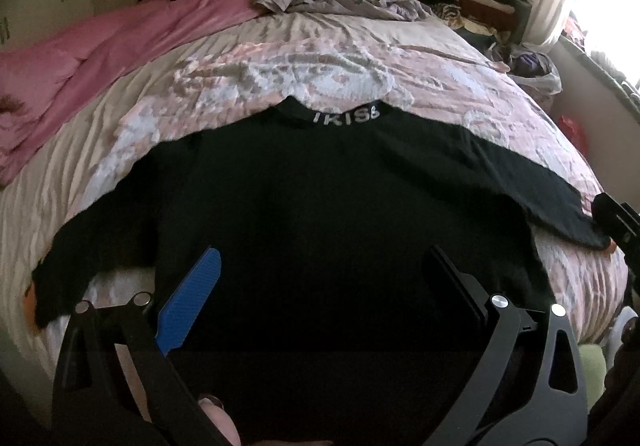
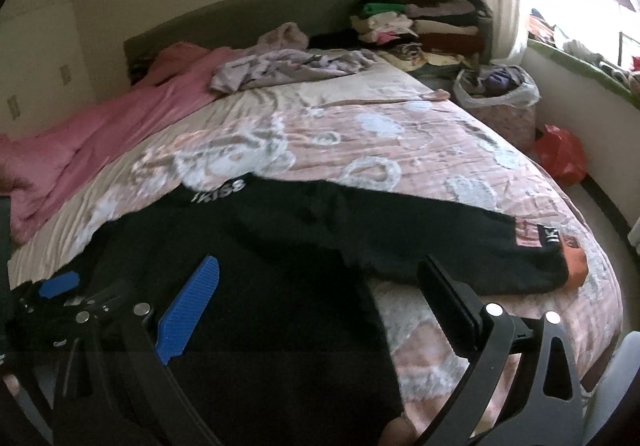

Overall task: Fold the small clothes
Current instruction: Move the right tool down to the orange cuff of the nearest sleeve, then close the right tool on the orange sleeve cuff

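Both grippers, left gripper [image 1: 320, 278] and right gripper [image 2: 320, 278], fingers spread, holding nothing. Black top [image 1: 320, 206] flat on bed [image 1: 280, 62], sleeves out. Pre-fold stage; next likely sleeve [image 2: 460, 246] grasp.

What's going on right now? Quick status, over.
Both hand-held grippers open, left, right, holding nothing. Black shirt spread flat on bed, sleeves out, unfolded. Nothing in the way.

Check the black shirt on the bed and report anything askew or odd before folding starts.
Nothing stands out. The black shirt lies flat on the bedspread, collar away from the camera, both sleeves spread out. Both hand-held grippers, left and right, are open above it.
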The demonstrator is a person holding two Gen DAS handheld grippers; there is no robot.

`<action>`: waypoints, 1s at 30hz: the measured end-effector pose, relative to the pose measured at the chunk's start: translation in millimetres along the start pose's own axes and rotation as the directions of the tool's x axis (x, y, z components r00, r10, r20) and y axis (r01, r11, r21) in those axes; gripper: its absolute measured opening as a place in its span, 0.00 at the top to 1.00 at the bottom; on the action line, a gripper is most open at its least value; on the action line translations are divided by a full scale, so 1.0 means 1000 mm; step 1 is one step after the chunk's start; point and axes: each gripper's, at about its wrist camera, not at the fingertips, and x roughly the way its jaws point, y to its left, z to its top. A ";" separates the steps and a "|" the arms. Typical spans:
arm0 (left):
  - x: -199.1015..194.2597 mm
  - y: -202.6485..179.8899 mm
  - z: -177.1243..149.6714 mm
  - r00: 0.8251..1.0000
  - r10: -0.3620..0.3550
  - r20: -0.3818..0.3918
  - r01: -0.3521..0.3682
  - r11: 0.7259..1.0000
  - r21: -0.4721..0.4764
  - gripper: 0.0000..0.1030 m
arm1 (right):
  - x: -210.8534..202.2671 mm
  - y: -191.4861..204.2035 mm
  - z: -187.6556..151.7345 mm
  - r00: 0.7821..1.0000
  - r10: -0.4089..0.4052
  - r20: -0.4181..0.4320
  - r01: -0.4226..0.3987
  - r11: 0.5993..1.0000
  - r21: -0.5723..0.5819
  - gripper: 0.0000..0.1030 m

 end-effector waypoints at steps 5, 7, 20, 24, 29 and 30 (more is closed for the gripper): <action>0.014 -0.003 0.025 1.000 -0.008 -0.001 0.008 1.000 -0.002 0.08 | 0.013 -0.026 0.019 0.999 -0.044 0.009 0.043 0.997 0.063 0.04; 0.020 -0.003 0.033 1.000 -0.009 -0.009 0.009 1.000 -0.004 0.08 | 0.020 -0.040 0.029 0.997 -0.076 0.013 0.074 0.993 0.096 0.04; 0.069 0.002 0.071 0.999 -0.005 -0.038 0.004 0.999 -0.032 0.08 | 0.060 -0.157 0.050 0.950 -0.310 -0.034 0.302 0.887 0.350 0.04; 0.080 0.002 0.075 0.999 -0.005 -0.037 0.005 1.000 -0.022 0.08 | 0.065 -0.188 0.039 0.936 -0.348 -0.058 0.339 0.843 0.417 0.04; 0.093 0.000 0.073 0.999 0.004 -0.036 -0.005 1.000 -0.016 0.08 | 0.068 -0.215 0.024 0.913 -0.400 -0.086 0.392 0.798 0.458 0.04; 0.094 -0.001 0.072 1.000 0.004 -0.031 -0.004 1.000 -0.014 0.08 | 0.069 -0.220 0.021 0.908 -0.409 -0.091 0.402 0.790 0.463 0.04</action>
